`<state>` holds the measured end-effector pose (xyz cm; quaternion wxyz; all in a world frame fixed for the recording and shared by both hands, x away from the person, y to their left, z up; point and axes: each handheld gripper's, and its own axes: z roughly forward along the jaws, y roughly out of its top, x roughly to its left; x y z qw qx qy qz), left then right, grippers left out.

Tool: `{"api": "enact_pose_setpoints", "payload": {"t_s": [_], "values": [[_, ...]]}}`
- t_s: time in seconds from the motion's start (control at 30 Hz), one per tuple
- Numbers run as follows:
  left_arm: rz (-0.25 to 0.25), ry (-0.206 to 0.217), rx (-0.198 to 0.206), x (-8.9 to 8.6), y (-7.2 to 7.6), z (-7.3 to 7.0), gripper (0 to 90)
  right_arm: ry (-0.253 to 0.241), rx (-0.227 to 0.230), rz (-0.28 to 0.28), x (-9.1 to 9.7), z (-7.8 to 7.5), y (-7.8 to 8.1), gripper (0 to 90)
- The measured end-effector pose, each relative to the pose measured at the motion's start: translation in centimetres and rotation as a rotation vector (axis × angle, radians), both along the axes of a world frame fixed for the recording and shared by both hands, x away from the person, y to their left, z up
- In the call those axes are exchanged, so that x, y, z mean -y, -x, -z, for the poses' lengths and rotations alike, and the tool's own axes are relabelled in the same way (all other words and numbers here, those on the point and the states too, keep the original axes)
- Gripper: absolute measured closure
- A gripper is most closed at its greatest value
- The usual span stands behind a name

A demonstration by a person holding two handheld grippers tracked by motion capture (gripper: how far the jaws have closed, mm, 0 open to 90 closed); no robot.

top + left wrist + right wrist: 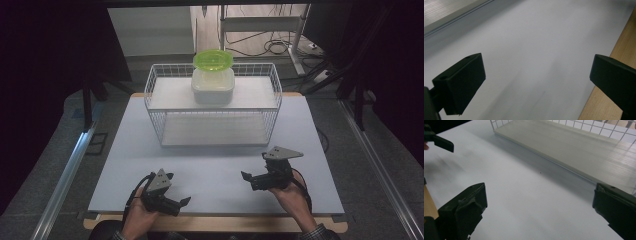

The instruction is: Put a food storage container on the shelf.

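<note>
A white wire rack (152, 90) stands at the back middle of the pale board (210, 170). On its upper shelf sits a white tub (213, 87) with a lime-green bowl (213, 59) on top. My left gripper (179, 189) rests low near the front edge, open and empty, with its jaws pointing right. In the left gripper view my left gripper (536, 82) has its jaws wide apart over bare board. My right gripper (254, 167) stands open and empty at the front right, pointing left. The right gripper view has my right gripper (539, 207) spread, with the rack's lower shelf (574, 145) ahead.
The board lies on a wooden table whose edge (604, 105) runs along the front. Metal rails (65, 175) flank the table on the floor. Cables (275, 47) and a frame stand behind the rack. Between the grippers and the rack the board is bare.
</note>
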<state>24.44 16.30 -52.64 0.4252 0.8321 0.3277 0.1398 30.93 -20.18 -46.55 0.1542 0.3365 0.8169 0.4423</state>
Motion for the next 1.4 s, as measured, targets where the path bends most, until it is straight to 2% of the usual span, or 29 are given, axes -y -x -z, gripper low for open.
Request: {"api": "enact_pose_setpoints", "payload": {"t_s": [0.43,0.93,1.17,1.4], "values": [[0.001,-0.007,-0.002,0.1,0.0,0.1,0.0,0.032,-0.022,0.008,0.5,1.6,0.3,0.0],[0.006,-0.019,-0.006,0.1,0.0,0.1,0.0,0.101,-0.060,-0.009,0.1,3.8,0.4,0.0],[0.010,-0.029,-0.007,0.2,0.0,0.2,0.0,0.138,-0.102,-0.027,-0.2,4.9,0.2,0.0],[0.009,-0.026,-0.007,0.3,-0.1,0.2,0.0,0.152,-0.107,-0.030,-0.4,5.1,0.2,0.0]]}}
